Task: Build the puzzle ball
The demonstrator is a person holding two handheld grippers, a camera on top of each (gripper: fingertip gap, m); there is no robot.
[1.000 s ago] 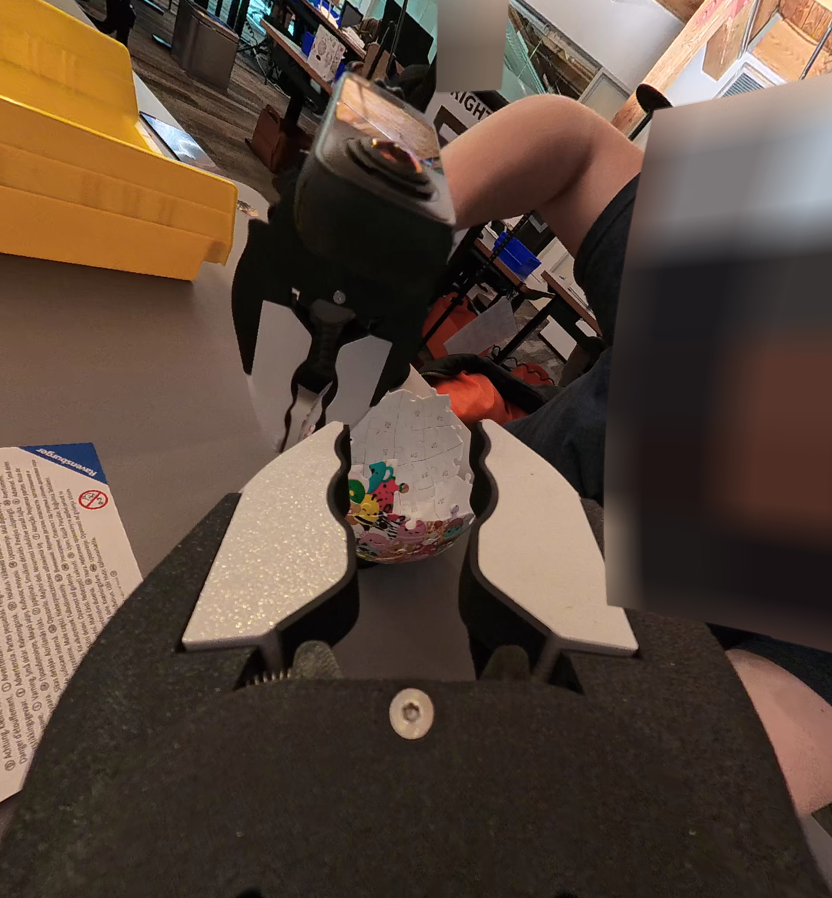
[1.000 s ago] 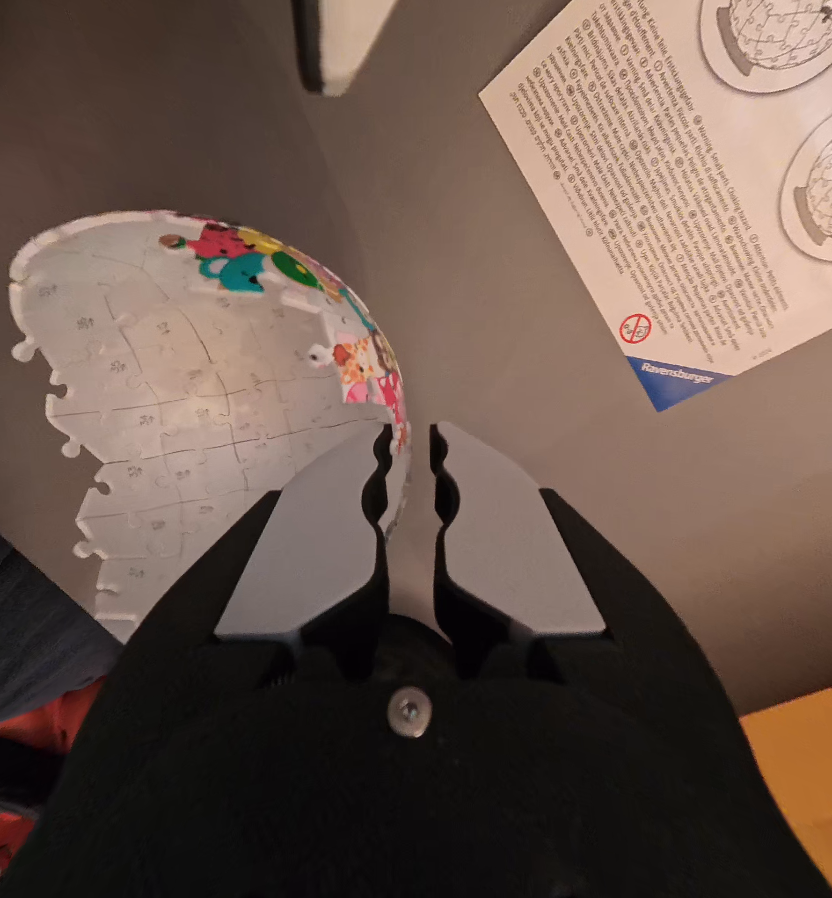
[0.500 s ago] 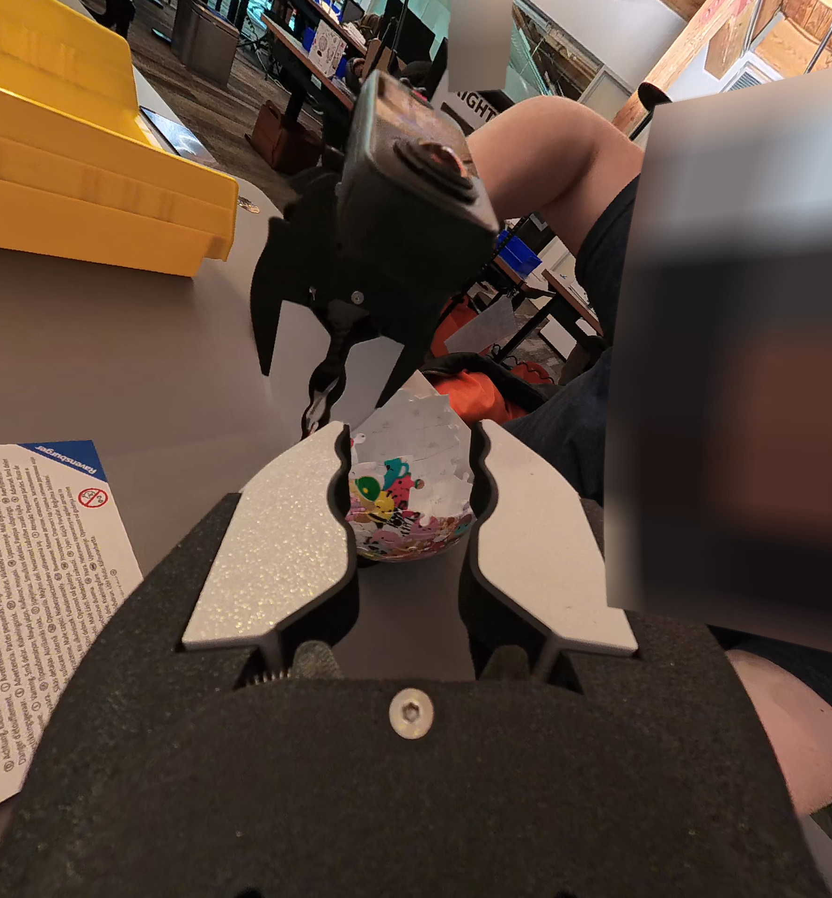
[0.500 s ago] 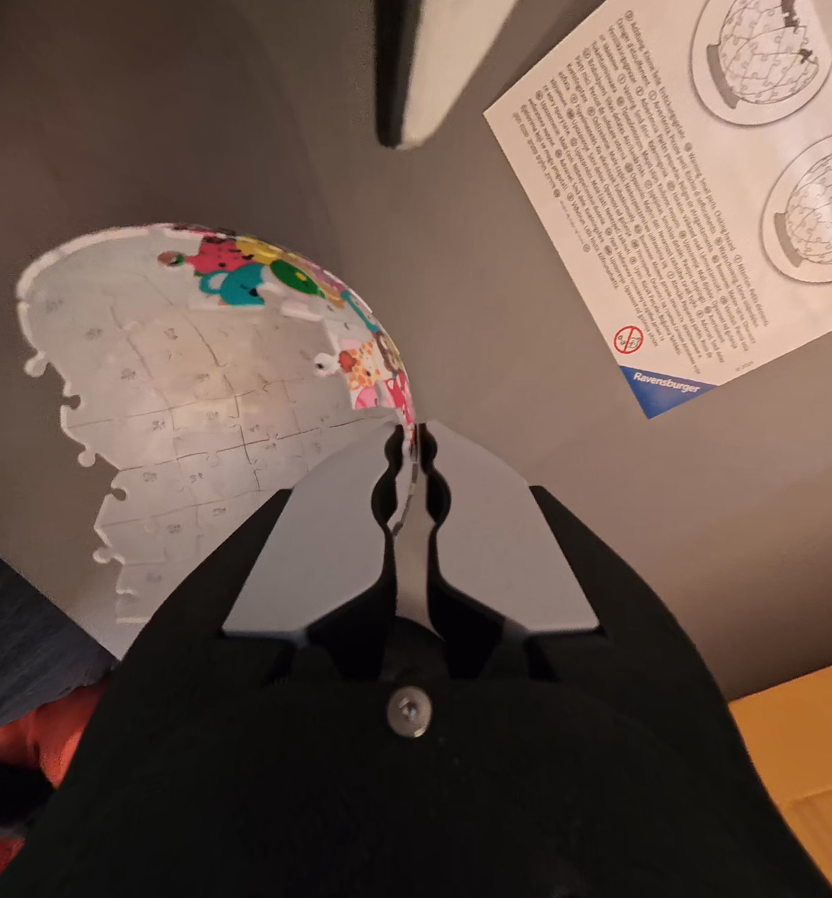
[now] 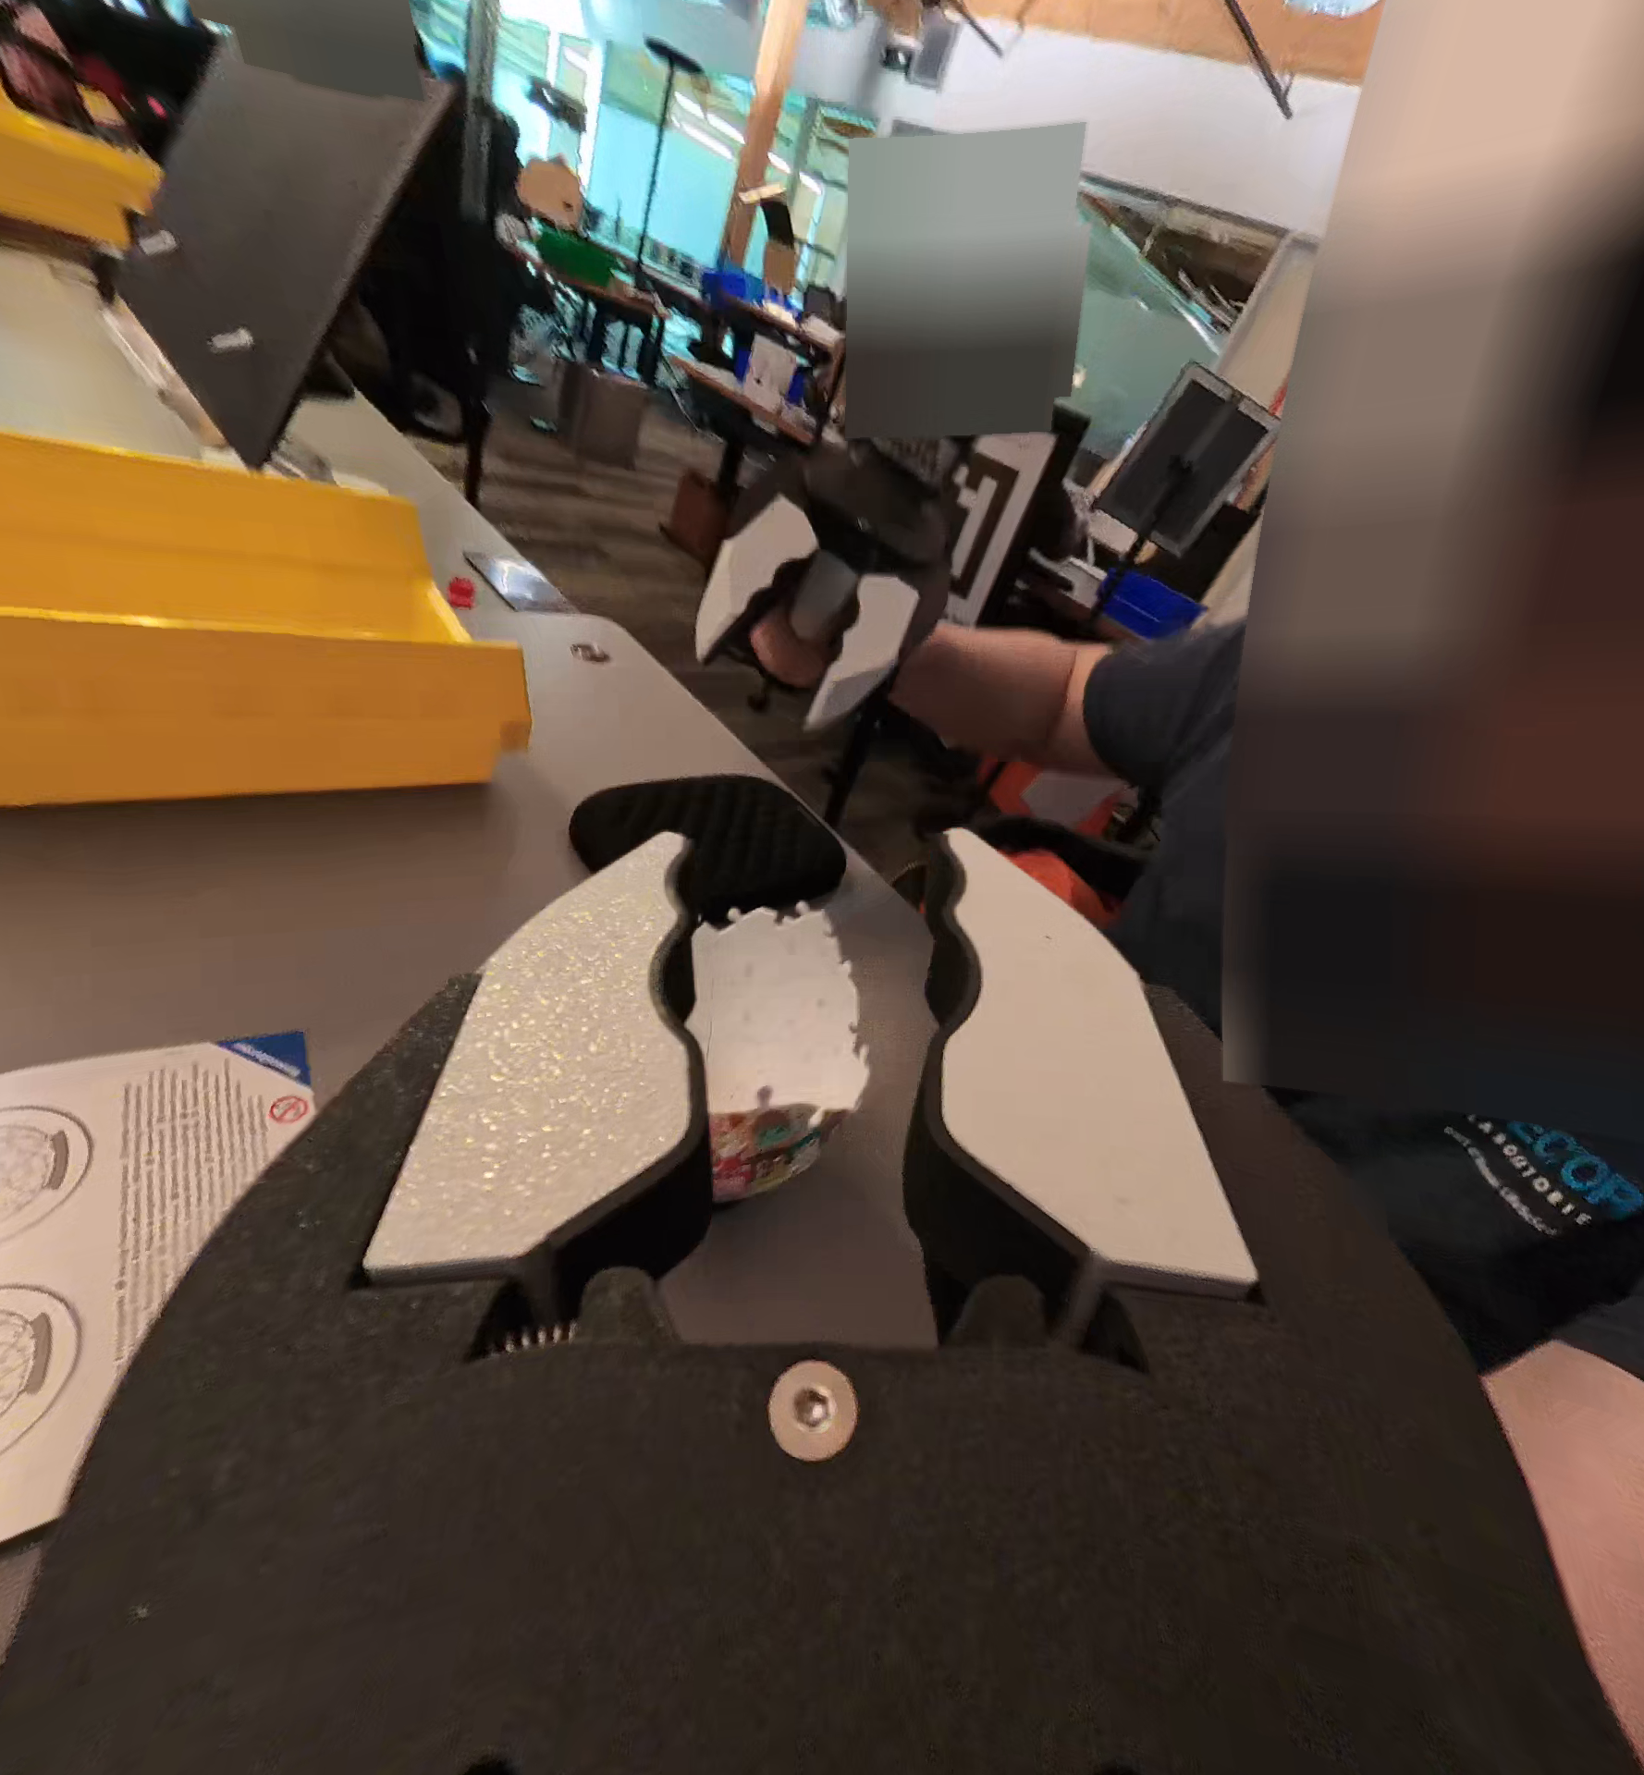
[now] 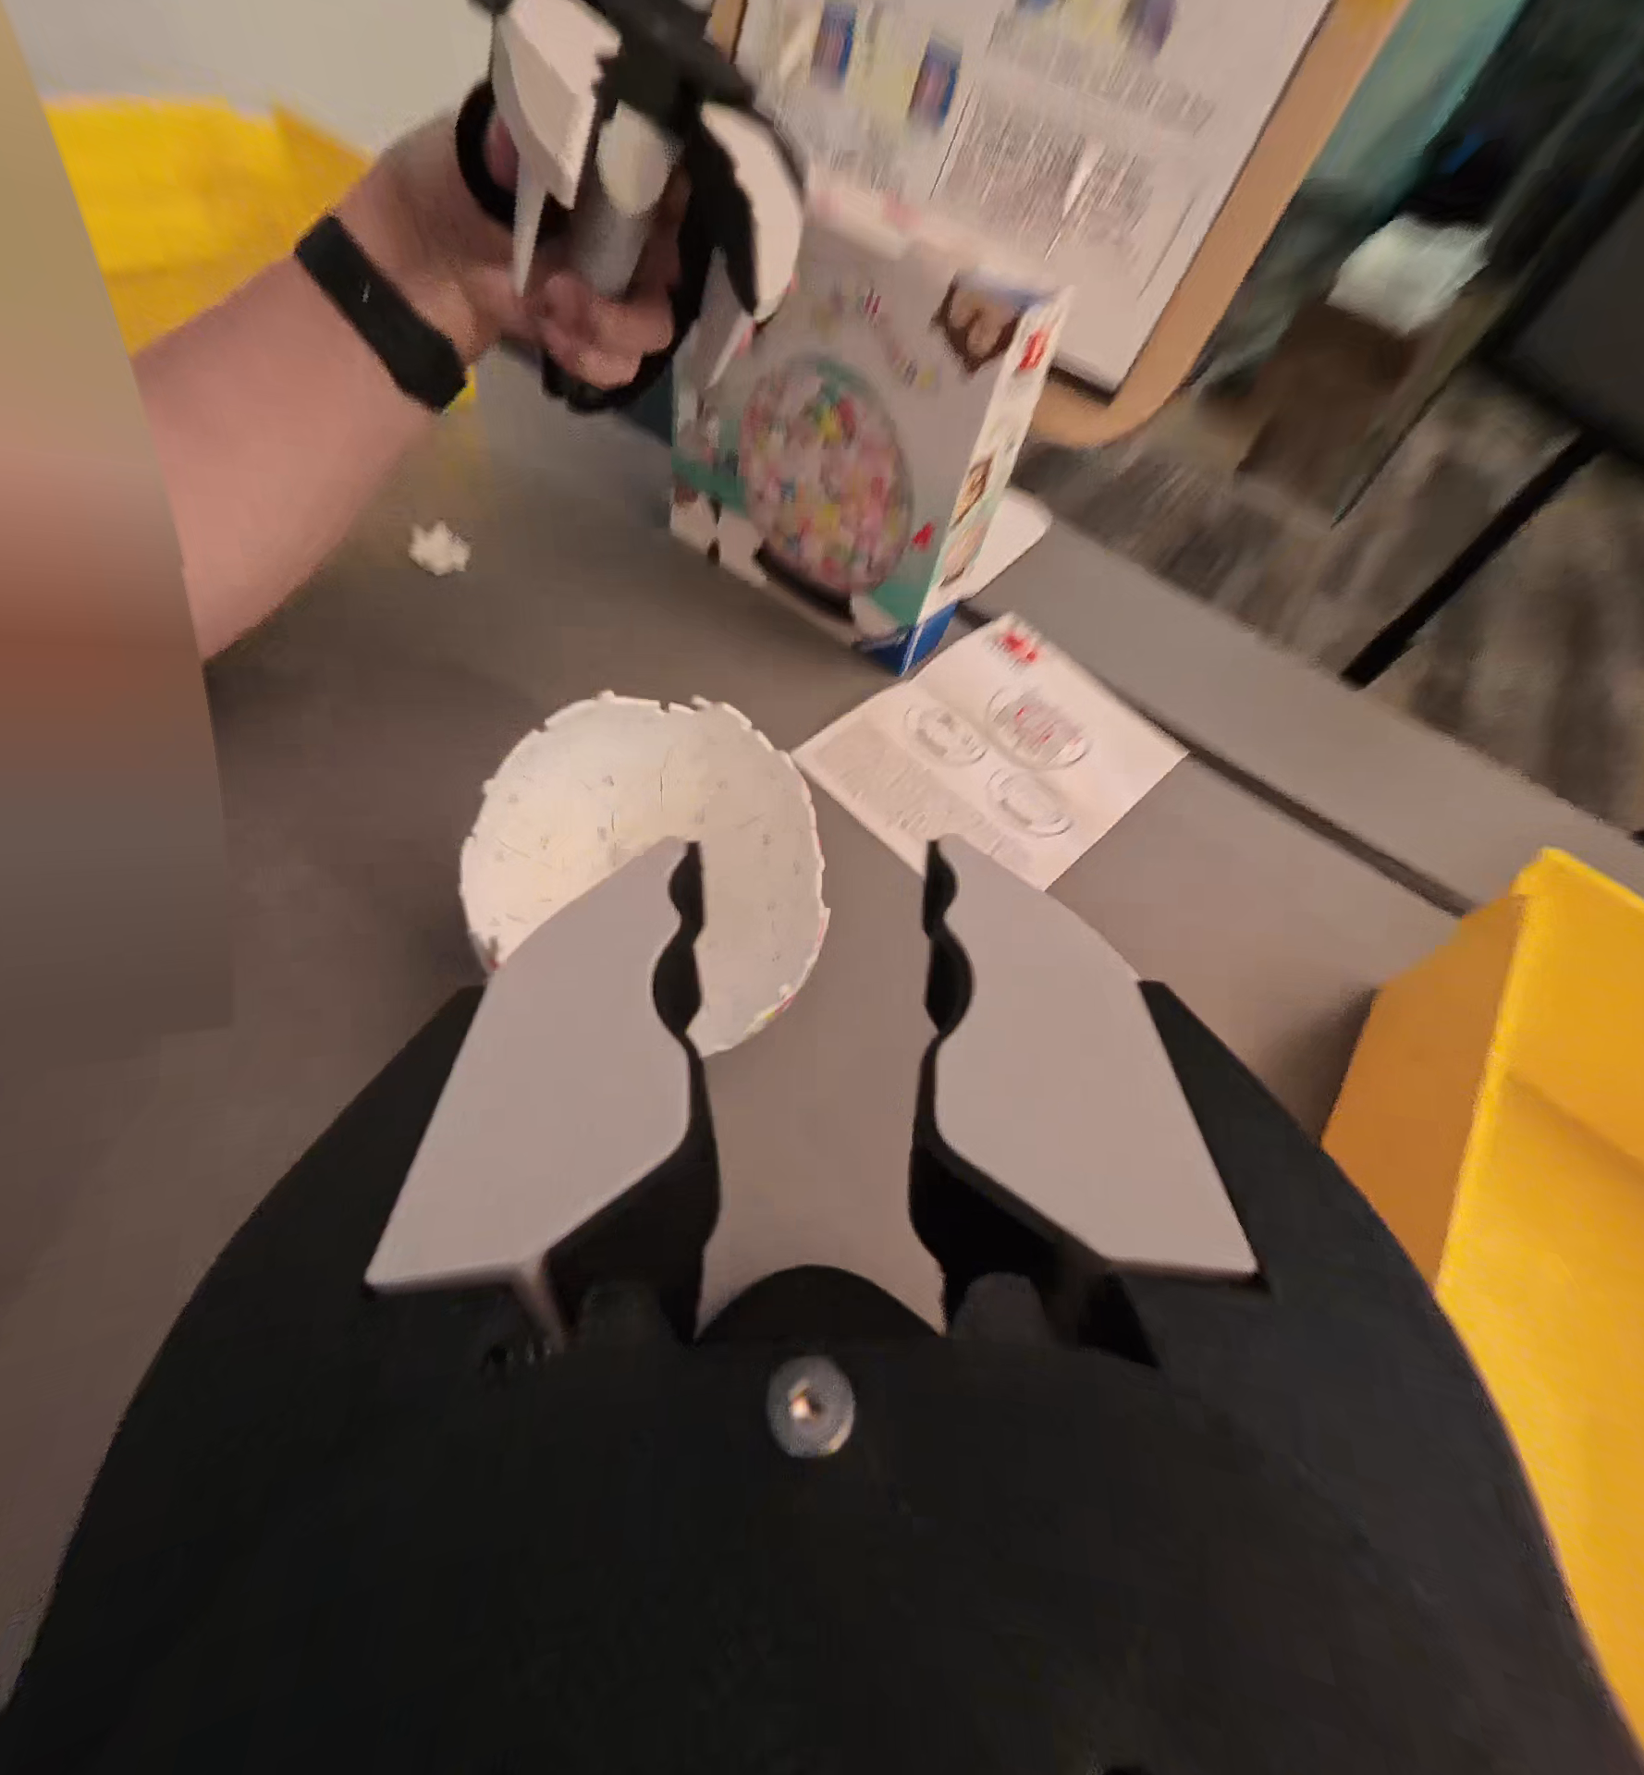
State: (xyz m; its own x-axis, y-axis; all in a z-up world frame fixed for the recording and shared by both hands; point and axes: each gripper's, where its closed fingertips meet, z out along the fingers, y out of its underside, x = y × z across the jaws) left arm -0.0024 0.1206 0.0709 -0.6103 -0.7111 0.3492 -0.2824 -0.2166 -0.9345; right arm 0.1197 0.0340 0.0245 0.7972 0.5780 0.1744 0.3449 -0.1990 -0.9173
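**Both tongs lifted clear of a half-built puzzle ball on a grey desk**

A half-finished puzzle ball (image 6: pixel 645 864) is sitting on the grey desk (image 6: pixel 1212 922) like an open bowl, its white inner face turned upward and its rim jagged with unfilled tabs. In the left wrist view the same shell (image 5: pixel 780 1037) is showing a strip of bright pink and multicoloured print along its lower outside edge.

The left tongs (image 5: pixel 804 922) are standing wide apart with nothing gripped; the shell is appearing in the gap between the two silvery fingers, beyond their tips rather than pinched by them. The right tongs (image 6: pixel 810 898) are likewise spread open and empty, with the shell lying just past the left-hand finger.

Each view is also catching the other tool held up in the air by a hand: the right one (image 5: pixel 813 615) above the desk edge, and the left one (image 6: pixel 636 163), blurred, gripped by a hand wearing a black wristband (image 6: pixel 381 307).

A folded white instruction sheet (image 6: pixel 991 759) with round diagrams is lying flat on the desk just beside the shell. Behind it the puzzle's box (image 6: pixel 857 442) is standing upright with a picture of a colourful ball on its front. A small white cluster of pieces (image 6: pixel 439 547) is lying well apart from the shell, near the forearm. Yellow bins (image 5: pixel 194 615) are resting on the desk at the far side.
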